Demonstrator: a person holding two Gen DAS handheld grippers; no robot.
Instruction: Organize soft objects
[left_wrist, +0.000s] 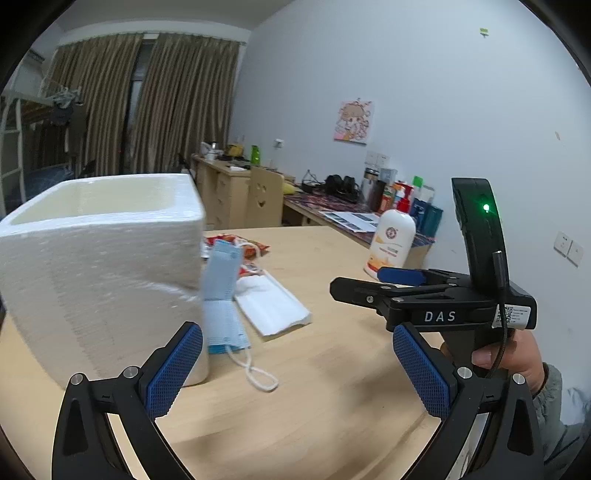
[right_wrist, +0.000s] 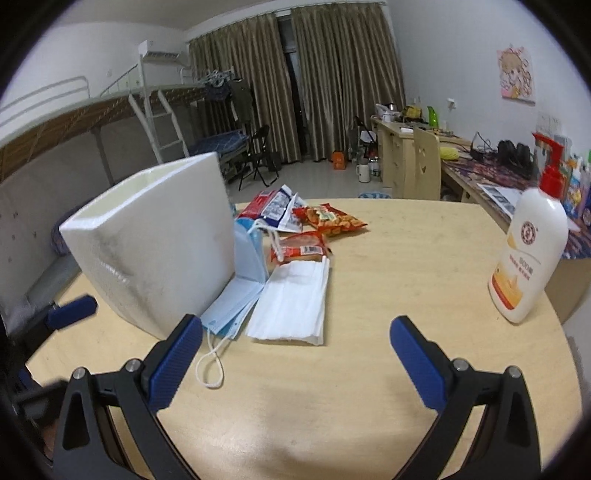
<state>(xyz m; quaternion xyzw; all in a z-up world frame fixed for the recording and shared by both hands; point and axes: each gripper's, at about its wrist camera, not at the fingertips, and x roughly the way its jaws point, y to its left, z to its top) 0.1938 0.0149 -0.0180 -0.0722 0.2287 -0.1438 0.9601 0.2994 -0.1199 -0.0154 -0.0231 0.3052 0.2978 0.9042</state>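
Lighting: dim, even indoor light, cool cast; soft faint shadows on the bench (right_wrist: 369, 295). Optics: fisheye bending, black vignette at corners. Blur: foam box (left_wrist: 99, 266) smeared in left view. Green LED glow, right.

Desk (right_wrist: 369, 387): lying under both tongs.
Foam box (right_wrist: 155, 243): standing ahead-left.
Blue masks (right_wrist: 236, 302): leaning against it.
White masks (right_wrist: 291, 302): lying ahead.
Snack packets (right_wrist: 325, 221): lying beyond.
Lotion bottle (right_wrist: 528, 258): standing far right.
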